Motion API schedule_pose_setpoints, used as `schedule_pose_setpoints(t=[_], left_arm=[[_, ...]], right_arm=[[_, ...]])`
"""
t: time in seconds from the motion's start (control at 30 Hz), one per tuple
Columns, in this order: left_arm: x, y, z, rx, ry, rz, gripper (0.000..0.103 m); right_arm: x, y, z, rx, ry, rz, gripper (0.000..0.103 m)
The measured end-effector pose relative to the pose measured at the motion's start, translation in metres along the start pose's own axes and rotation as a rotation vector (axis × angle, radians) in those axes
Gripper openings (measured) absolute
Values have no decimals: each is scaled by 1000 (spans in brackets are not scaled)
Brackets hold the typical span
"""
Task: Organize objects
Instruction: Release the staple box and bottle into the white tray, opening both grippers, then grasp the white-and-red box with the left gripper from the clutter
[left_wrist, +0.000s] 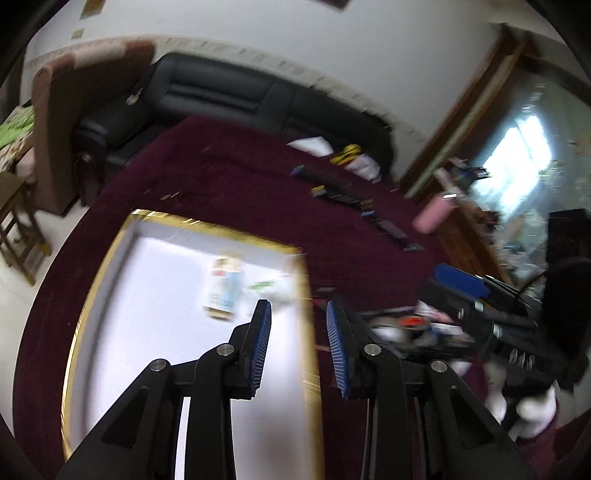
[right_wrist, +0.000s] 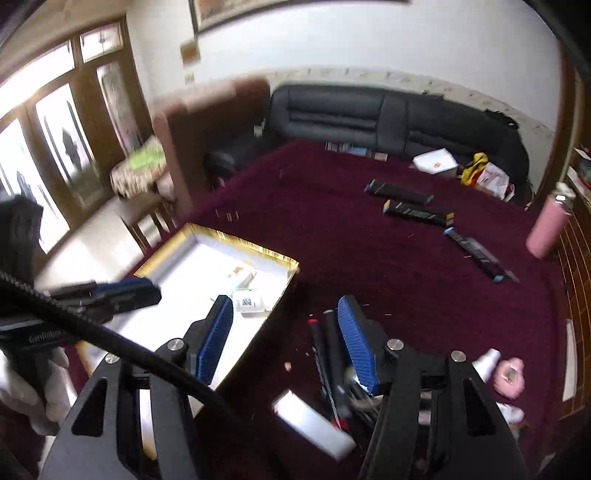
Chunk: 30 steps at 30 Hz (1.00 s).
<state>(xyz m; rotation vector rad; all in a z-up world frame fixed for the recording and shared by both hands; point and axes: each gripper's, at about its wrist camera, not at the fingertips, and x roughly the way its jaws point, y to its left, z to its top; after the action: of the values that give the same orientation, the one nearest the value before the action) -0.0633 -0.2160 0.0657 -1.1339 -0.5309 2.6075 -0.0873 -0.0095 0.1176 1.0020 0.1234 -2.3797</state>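
Two small cartons lie in the gold-rimmed white tray (right_wrist: 255, 245), but pens (right_wrist: 325, 354) and black boxes (right_wrist: 417, 212) remain on the maroon cloth (right_wrist: 332, 221), while the left gripper (left_wrist: 299, 343) and right gripper (right_wrist: 286, 339) both hang parted and empty.

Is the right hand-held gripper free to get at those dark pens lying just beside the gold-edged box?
Probably yes. The right hand-held gripper is empty with jaws apart, the pens lie uncovered on the red cloth just below it.

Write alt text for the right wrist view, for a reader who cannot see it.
The right gripper hangs open and empty above a maroon-covered table, over the edge of a gold-rimmed white tray holding small packages. Pens and a white box lie below it; the left gripper shows at the left.
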Motion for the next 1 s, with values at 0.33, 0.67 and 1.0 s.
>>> schedule_pose_setpoints(t=[0.33, 0.67, 1.0], left_arm=[[-193, -168, 19, 207, -232, -335, 27], [-393, -255, 116, 201, -566, -345, 36], [-321, -277, 131, 379, -472, -120, 72]], right_arm=[[-269, -7, 41, -48, -237, -129, 60], [-557, 4, 128, 46, -502, -848, 81], [-461, 13, 111, -113, -481, -816, 103]])
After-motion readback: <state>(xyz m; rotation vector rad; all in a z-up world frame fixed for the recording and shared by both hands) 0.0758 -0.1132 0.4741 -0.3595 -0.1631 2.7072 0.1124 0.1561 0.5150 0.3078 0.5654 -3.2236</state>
